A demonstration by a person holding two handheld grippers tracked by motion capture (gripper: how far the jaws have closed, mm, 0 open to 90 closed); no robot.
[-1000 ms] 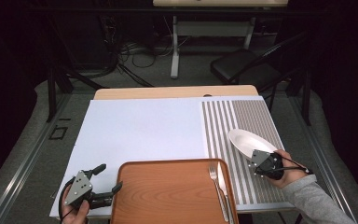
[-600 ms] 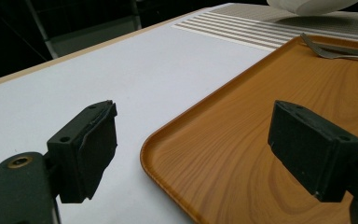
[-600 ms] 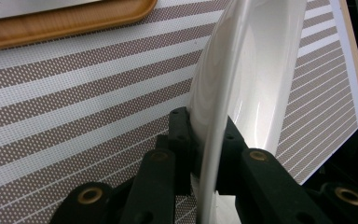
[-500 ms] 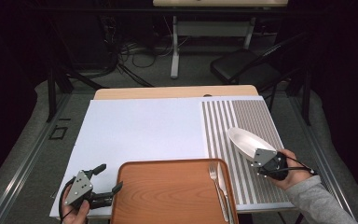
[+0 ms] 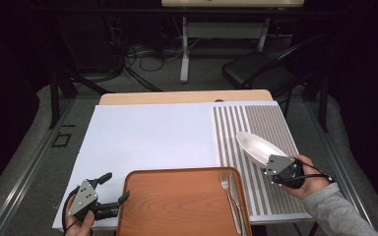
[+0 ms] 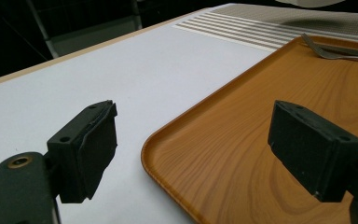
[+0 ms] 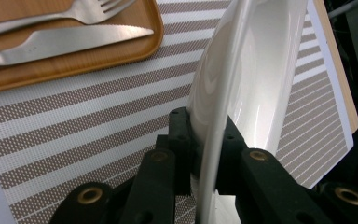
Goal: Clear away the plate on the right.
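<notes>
A white plate (image 5: 256,146) hangs tilted above the striped placemat (image 5: 261,128), with my right gripper (image 5: 274,166) shut on its near rim. In the right gripper view both pads pinch the plate (image 7: 242,84) edge-on. A wooden tray (image 5: 177,204) sits at the table's front edge, holding a fork (image 5: 229,194) and a knife (image 5: 238,196) along its right side. My left gripper (image 5: 116,188) rests open at the tray's front left corner. In the left gripper view its jaws straddle the rim of the tray (image 6: 261,121) without touching it.
A white mat (image 5: 147,137) covers most of the table. A dark chair (image 5: 258,73) and a table leg with cables stand on the floor behind. The fork (image 7: 51,16) and knife (image 7: 70,39) lie close to the tray's right rim.
My right gripper has lifted the plate off the placemat and tilted it. The left gripper has stayed where it was.
</notes>
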